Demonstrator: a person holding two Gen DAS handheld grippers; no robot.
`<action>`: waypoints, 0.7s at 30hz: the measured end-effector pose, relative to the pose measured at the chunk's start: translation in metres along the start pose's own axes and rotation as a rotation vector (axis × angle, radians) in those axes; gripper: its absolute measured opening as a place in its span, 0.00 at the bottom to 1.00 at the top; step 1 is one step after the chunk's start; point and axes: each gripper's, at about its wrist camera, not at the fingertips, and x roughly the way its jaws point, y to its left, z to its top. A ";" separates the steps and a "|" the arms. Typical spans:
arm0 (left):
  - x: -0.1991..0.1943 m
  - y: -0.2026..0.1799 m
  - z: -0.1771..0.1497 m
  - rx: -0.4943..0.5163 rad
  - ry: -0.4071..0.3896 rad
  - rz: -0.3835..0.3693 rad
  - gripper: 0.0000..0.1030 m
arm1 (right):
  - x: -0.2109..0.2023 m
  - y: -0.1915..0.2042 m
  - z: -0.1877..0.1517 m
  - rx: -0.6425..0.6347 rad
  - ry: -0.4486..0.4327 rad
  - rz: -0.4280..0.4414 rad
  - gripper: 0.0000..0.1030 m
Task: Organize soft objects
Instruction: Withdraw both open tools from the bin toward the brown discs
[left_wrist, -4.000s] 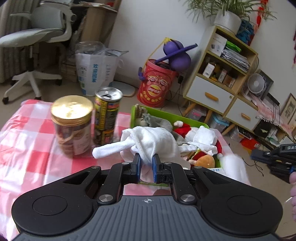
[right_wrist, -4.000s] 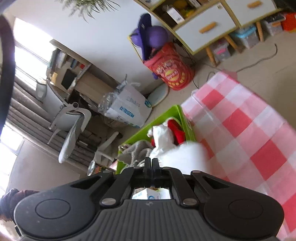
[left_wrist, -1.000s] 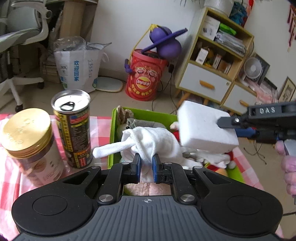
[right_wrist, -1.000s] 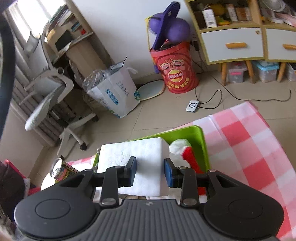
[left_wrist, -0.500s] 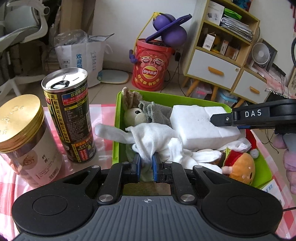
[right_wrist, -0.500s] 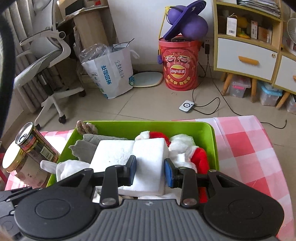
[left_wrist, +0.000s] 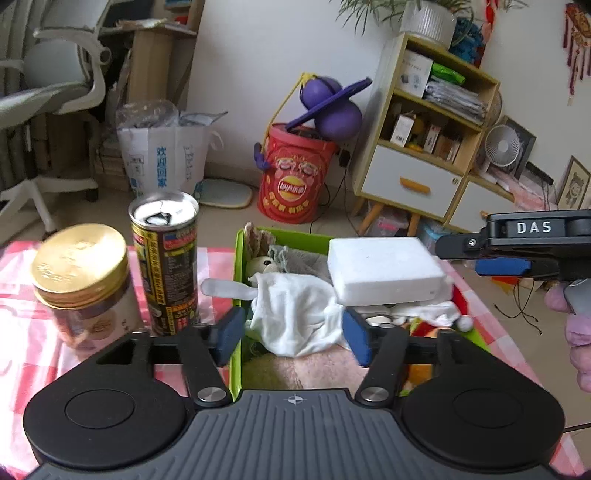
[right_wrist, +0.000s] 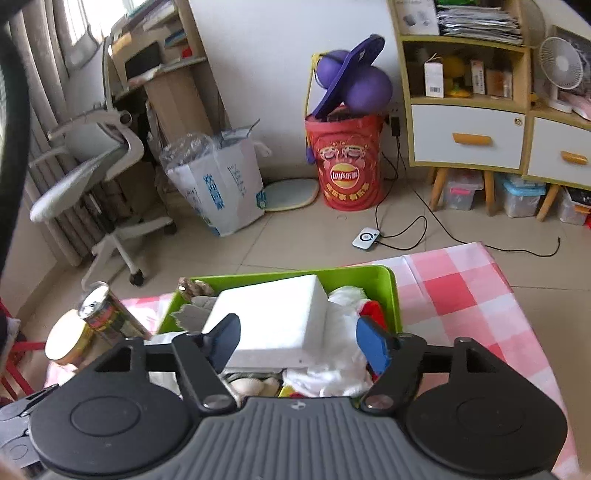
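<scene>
A green bin (left_wrist: 236, 295) (right_wrist: 391, 291) on the red-checked cloth holds soft toys. A white cloth (left_wrist: 295, 314) lies on the pile, between the open blue fingers of my left gripper (left_wrist: 293, 336), which no longer grip it. A white foam block (left_wrist: 384, 269) (right_wrist: 277, 321) rests on top of the pile. My right gripper (right_wrist: 299, 343) is open around the block's near end and also shows at the right of the left wrist view (left_wrist: 517, 251). A grey plush (left_wrist: 291, 256) lies at the bin's back left.
A black drink can (left_wrist: 166, 254) (right_wrist: 107, 310) and a gold-lidded jar (left_wrist: 83, 284) (right_wrist: 68, 341) stand left of the bin. Beyond the table stand a red Lay's barrel (left_wrist: 291, 188), a white bag (left_wrist: 166, 162), a shelf unit (left_wrist: 428, 147) and an office chair (right_wrist: 99, 166).
Both grippers have opened. The left one let go of the white cloth and the right one let go of the foam block, both now lying in the bin. Both grippers pulled back a little.
</scene>
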 end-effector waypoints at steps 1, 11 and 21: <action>-0.007 -0.001 -0.001 0.003 -0.004 -0.002 0.64 | -0.008 -0.001 -0.001 0.009 -0.007 0.003 0.50; -0.071 -0.003 -0.019 0.028 -0.004 0.017 0.89 | -0.076 -0.008 -0.033 0.043 -0.049 -0.007 0.62; -0.099 0.000 -0.046 0.039 0.056 0.068 0.95 | -0.120 -0.001 -0.087 -0.011 -0.068 -0.052 0.65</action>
